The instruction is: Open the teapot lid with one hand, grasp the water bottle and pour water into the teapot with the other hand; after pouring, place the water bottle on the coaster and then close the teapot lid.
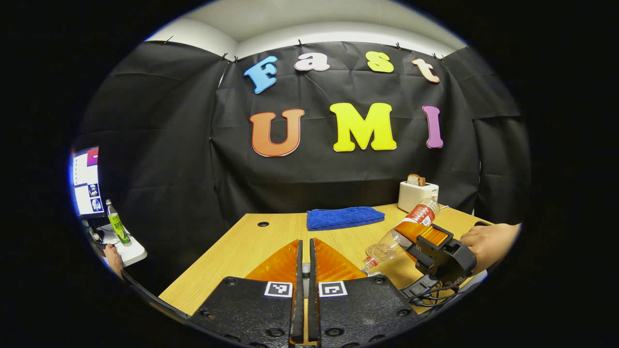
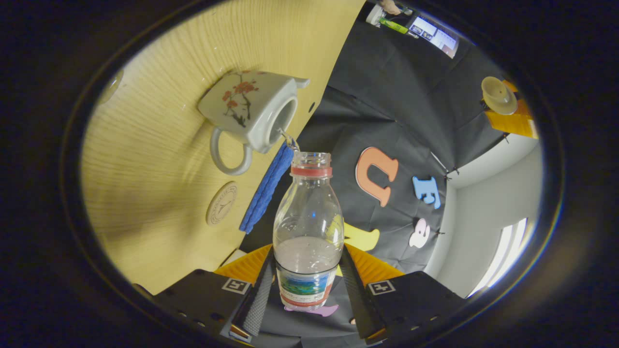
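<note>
Over the open teapot on the worktop, the right hand-held gripper clamps the tilted water bottle low on its thin, likely crushable body, pouring; the left hand-held gripper grasps the lid.

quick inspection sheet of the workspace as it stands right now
surface: wooden table, light grain.
job's things: water bottle tipped, uncapped, thin stream running into the open teapot; coaster bare; lid held up in the left gripper.
clutter: blue towel; toaster with a slice of bread.
grippers: right gripper jaws clamp the bottle; left gripper's jaws nearly together around the lid's knob, seemingly.
cables: black cable under the right gripper.
surroundings: monitor, green bottle on a side desk.
</note>
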`<state>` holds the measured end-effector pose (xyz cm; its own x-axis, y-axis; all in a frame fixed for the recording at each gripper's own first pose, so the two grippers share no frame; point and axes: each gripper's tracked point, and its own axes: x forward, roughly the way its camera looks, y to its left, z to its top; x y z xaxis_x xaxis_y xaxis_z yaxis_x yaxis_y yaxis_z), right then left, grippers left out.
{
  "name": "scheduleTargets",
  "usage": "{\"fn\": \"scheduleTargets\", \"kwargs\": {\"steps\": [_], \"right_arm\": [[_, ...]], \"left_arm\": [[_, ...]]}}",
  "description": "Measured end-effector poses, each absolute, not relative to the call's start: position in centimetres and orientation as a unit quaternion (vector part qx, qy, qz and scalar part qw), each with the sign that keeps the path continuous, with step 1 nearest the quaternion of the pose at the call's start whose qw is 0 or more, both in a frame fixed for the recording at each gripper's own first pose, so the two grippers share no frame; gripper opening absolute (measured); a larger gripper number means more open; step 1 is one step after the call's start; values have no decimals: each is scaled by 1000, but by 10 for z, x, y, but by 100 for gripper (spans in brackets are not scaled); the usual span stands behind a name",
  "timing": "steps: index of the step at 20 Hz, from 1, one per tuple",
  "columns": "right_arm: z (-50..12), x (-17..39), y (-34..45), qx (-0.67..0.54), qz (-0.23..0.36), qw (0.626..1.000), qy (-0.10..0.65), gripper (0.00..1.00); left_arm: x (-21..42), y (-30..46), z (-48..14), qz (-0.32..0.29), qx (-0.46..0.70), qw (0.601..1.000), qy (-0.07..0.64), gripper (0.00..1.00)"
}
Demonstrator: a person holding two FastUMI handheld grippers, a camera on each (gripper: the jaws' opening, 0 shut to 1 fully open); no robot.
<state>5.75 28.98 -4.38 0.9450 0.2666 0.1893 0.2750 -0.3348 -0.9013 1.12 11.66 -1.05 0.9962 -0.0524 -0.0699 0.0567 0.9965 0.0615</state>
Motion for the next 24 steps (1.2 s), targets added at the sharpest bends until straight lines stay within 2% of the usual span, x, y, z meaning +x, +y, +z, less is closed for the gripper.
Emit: {"fn": "scheduleTargets", "kwargs": {"steps": [20,24], "right_arm": [[6,36,328,-860,-55,426,-276,72],[5,32,327,-860,-58,420,-285,72]], "left_arm": [[11,129,-7,-4,43,999,25,6],[14,131,-9,-1,47,998,30,6]]}}
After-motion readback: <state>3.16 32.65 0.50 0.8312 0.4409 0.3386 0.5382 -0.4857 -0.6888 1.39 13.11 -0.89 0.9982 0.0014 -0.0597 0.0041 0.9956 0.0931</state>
